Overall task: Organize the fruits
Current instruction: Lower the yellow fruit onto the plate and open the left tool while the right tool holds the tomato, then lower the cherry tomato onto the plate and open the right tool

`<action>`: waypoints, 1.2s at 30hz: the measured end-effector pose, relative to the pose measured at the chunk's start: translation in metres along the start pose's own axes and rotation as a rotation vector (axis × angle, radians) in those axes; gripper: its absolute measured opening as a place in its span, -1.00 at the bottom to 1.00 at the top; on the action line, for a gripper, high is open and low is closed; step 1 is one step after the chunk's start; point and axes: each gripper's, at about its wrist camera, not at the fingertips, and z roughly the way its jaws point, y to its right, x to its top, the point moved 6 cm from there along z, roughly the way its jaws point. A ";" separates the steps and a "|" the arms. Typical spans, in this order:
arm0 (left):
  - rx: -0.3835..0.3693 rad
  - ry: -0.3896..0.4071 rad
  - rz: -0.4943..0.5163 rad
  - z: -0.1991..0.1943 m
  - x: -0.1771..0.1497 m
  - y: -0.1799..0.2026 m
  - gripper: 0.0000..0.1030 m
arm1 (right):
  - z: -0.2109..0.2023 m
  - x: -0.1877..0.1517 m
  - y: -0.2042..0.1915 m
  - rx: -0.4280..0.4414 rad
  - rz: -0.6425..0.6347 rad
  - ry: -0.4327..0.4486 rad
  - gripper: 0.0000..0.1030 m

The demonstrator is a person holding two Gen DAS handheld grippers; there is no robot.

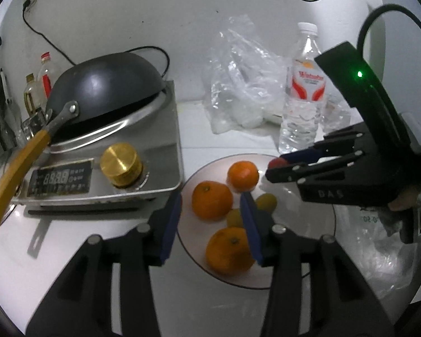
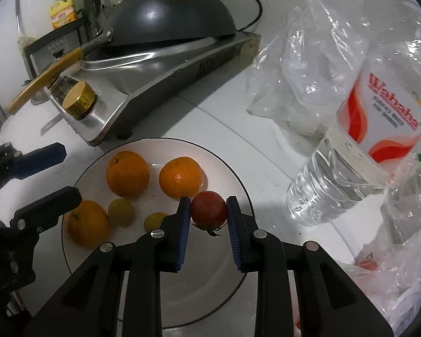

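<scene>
A white plate (image 2: 233,174) with a dark rim holds three oranges (image 2: 127,173) and two small green fruits (image 2: 121,212). My right gripper (image 2: 209,213) is shut on a red tomato (image 2: 209,207), held just above the plate's right side; it also shows in the left wrist view (image 1: 278,165). My left gripper (image 1: 210,219) is open and empty, hovering over the plate's (image 1: 294,210) near-left side above the oranges (image 1: 212,200). In the right wrist view its fingers (image 2: 45,157) show at the plate's left edge.
An induction cooker (image 1: 103,168) with a gold knob and an upturned dark wok (image 1: 103,90) stands left of the plate. A Wahaha water bottle (image 1: 301,98) and crumpled clear plastic bags (image 1: 238,84) stand behind and to the right. Bottles (image 1: 46,75) stand at far left.
</scene>
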 end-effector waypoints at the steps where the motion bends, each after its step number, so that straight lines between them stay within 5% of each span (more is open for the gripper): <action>1: -0.003 0.001 -0.004 0.000 -0.001 -0.001 0.03 | 0.002 0.000 0.000 -0.002 0.000 -0.004 -0.46; 5: -0.007 0.006 -0.013 -0.001 0.000 -0.003 0.03 | -0.001 0.000 0.001 -0.010 0.011 -0.002 -0.43; 8: -0.004 0.005 -0.008 -0.003 0.000 -0.001 0.03 | -0.009 0.000 0.002 -0.013 0.021 0.014 -0.23; 29: 0.006 0.057 0.012 -0.051 0.015 0.041 0.05 | -0.106 -0.035 0.005 -0.048 0.048 0.123 -0.23; 36: -0.010 0.054 0.036 -0.060 0.010 0.062 0.26 | -0.126 -0.057 0.018 -0.061 0.077 0.139 -0.23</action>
